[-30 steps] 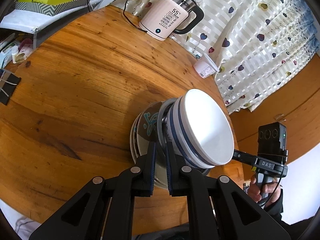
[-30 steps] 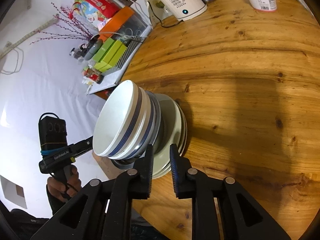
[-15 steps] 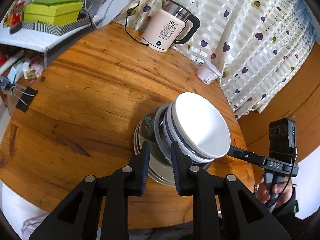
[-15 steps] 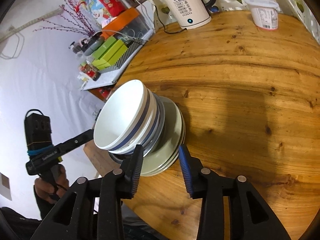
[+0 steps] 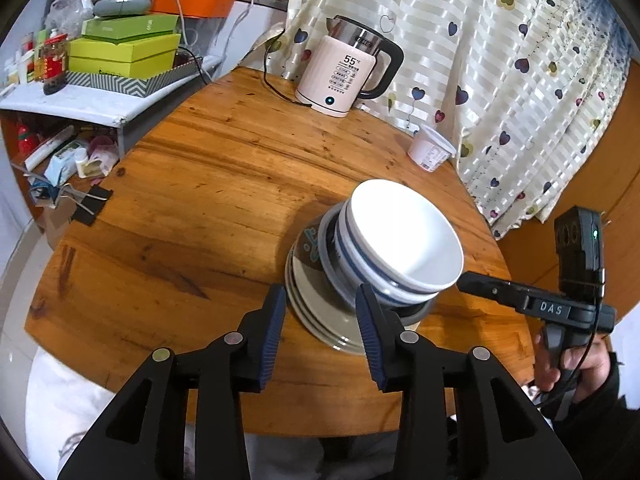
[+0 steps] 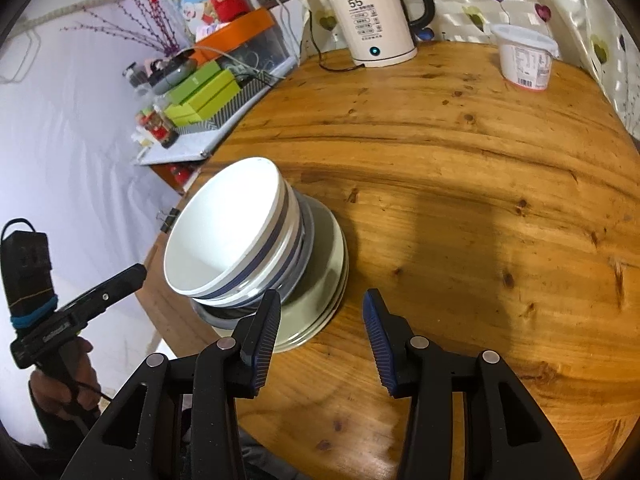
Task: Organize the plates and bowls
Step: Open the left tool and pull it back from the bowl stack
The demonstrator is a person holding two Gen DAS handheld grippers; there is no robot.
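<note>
A stack of pale plates (image 5: 316,312) sits on the round wooden table (image 5: 200,200), near its front edge. On the plates stands a dark patterned bowl, with white blue-striped bowls (image 5: 404,240) nested on top. My left gripper (image 5: 320,294) hovers just short of the stack, its jaws opening. The plates' near rim shows between the pads, untouched. From the other side, my right gripper (image 6: 320,300) is also opening. Its left finger is by the plates (image 6: 324,256) and bare table lies between the pads. The bowls (image 6: 224,232) lean towards the table's edge.
A pink electric kettle (image 5: 344,76) with its cord and a white yoghurt tub (image 5: 430,148) stand at the table's far side by the heart-print curtain. A shelf with green boxes (image 5: 124,56) is at the far left. A black binder clip (image 5: 90,204) lies at the table's left edge.
Both grippers were shut on the plates' rim and have let go. Their jaws have spread wide and both have drawn back from the stack, the left one also rising.
</note>
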